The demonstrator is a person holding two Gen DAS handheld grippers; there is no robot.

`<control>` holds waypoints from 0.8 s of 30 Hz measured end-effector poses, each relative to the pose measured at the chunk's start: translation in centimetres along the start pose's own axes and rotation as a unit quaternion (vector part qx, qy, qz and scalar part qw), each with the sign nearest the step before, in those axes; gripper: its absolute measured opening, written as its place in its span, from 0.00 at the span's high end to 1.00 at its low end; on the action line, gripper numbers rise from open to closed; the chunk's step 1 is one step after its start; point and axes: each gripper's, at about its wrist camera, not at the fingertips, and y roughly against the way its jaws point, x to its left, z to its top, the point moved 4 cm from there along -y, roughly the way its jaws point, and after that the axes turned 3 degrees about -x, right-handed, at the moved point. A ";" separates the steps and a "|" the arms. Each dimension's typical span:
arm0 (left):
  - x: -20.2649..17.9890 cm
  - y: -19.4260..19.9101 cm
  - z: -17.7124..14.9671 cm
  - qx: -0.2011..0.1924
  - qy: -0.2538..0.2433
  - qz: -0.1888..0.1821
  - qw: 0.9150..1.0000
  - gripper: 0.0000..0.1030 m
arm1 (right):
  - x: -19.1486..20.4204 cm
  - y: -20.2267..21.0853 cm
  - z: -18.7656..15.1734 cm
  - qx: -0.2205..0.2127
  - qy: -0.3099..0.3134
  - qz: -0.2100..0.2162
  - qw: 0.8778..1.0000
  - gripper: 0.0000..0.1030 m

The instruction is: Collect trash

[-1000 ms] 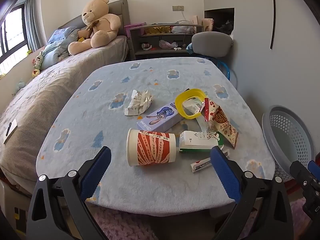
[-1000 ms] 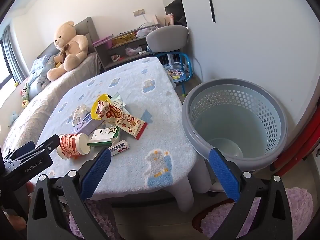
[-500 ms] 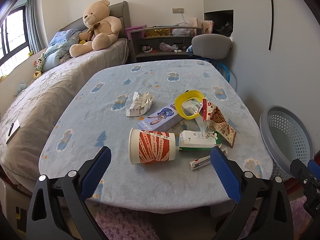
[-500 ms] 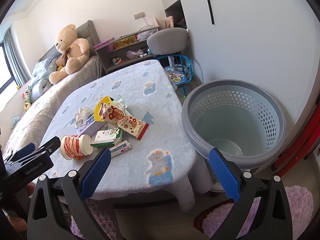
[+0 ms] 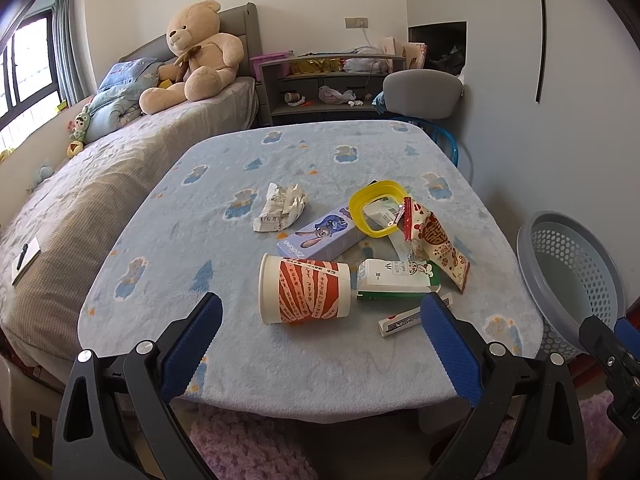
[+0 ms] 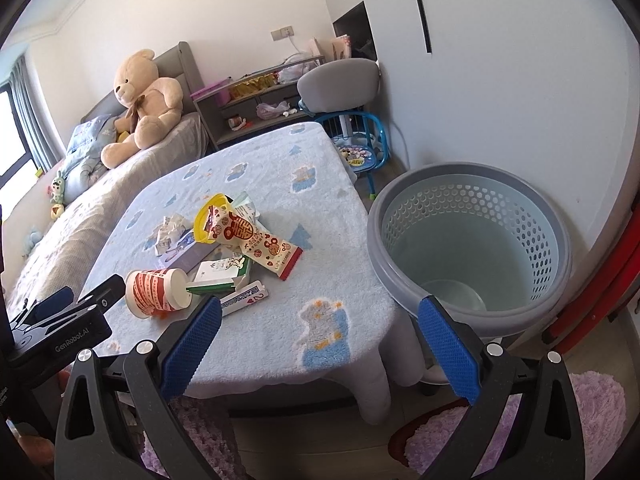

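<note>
Trash lies on the blue-covered table (image 5: 280, 152): a red-striped paper cup (image 5: 306, 289) on its side, a white-green carton (image 5: 396, 278), a small flat packet (image 5: 402, 320), a purple box (image 5: 322, 236), crumpled paper (image 5: 282, 208), a yellow ring (image 5: 376, 213) and a red-white snack wrapper (image 5: 436, 244). My left gripper (image 5: 320, 344) hangs open just before the table's near edge, facing the cup. My right gripper (image 6: 320, 344) is open too, off the table's corner, beside the grey perforated bin (image 6: 472, 240). The cup (image 6: 158, 294) and wrapper (image 6: 256, 244) show in the right wrist view.
A bed with a large teddy bear (image 5: 196, 52) runs along the table's left. A grey-backed blue chair (image 5: 424, 94) and a low shelf (image 5: 324, 80) stand behind. Purple fluffy rugs (image 6: 560, 432) cover the floor. The bin stands by the wall, right of the table.
Both views have drawn back and risen slightly; the table contents sit a little farther away. Nothing on the table has moved and both grippers stay open.
</note>
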 end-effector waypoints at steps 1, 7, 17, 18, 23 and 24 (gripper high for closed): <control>0.1 -0.1 0.0 0.000 0.000 0.000 1.000 0.08 | 0.0 0.0 0.0 0.000 0.000 0.000 1.000 0.06; 0.1 0.2 -0.1 0.001 0.001 -0.002 1.000 0.08 | 0.1 0.0 0.0 0.000 0.000 0.000 1.000 0.06; 0.1 0.3 -0.2 0.000 0.002 -0.003 1.000 0.08 | 0.5 0.2 -0.1 0.000 0.003 -0.001 1.000 0.06; 0.2 0.2 -0.2 -0.001 0.002 -0.003 1.000 0.08 | 0.5 0.2 -0.1 0.000 0.004 -0.001 1.000 0.06; 0.2 0.2 -0.2 -0.001 0.003 -0.003 1.000 0.08 | 0.6 0.2 -0.1 0.000 0.005 -0.002 1.000 0.06; 0.2 0.2 -0.2 -0.001 0.003 -0.003 1.000 0.08 | 0.6 0.2 -0.1 0.000 0.005 -0.002 1.000 0.06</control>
